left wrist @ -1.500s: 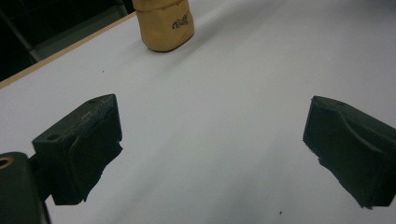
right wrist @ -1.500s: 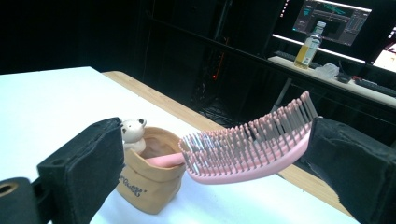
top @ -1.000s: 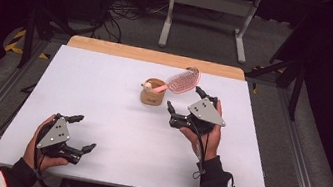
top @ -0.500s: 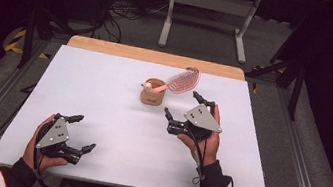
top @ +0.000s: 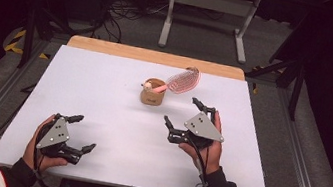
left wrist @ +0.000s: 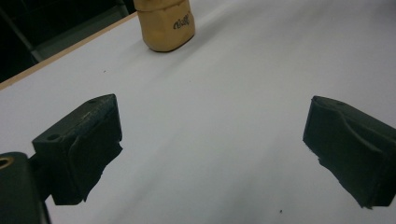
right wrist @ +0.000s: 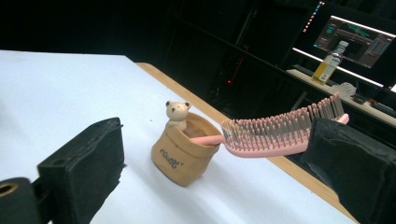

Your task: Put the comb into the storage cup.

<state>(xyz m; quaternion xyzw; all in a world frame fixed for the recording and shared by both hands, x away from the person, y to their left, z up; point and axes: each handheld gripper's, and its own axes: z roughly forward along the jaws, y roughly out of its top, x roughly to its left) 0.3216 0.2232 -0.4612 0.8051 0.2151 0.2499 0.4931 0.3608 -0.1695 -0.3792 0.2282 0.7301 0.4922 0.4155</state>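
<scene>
On the white table (top: 103, 93) a pink brush (right wrist: 275, 135) leans handle-down in a tan cup (right wrist: 184, 156), light and stiff, best pinched across its head by the released right gripper (top: 185, 119) nearby.

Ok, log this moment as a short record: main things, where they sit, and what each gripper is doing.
cup: tan bag-shaped cup upright on the white table, toward the far edge
brush: pink hairbrush, handle inside the cup, bristle head sticking out over the rim
figure: small bear on the cup's rim
left gripper: jaws open, holding nothing, near the table's near-left corner
right gripper: jaws open, holding nothing, just short of the cup
</scene>
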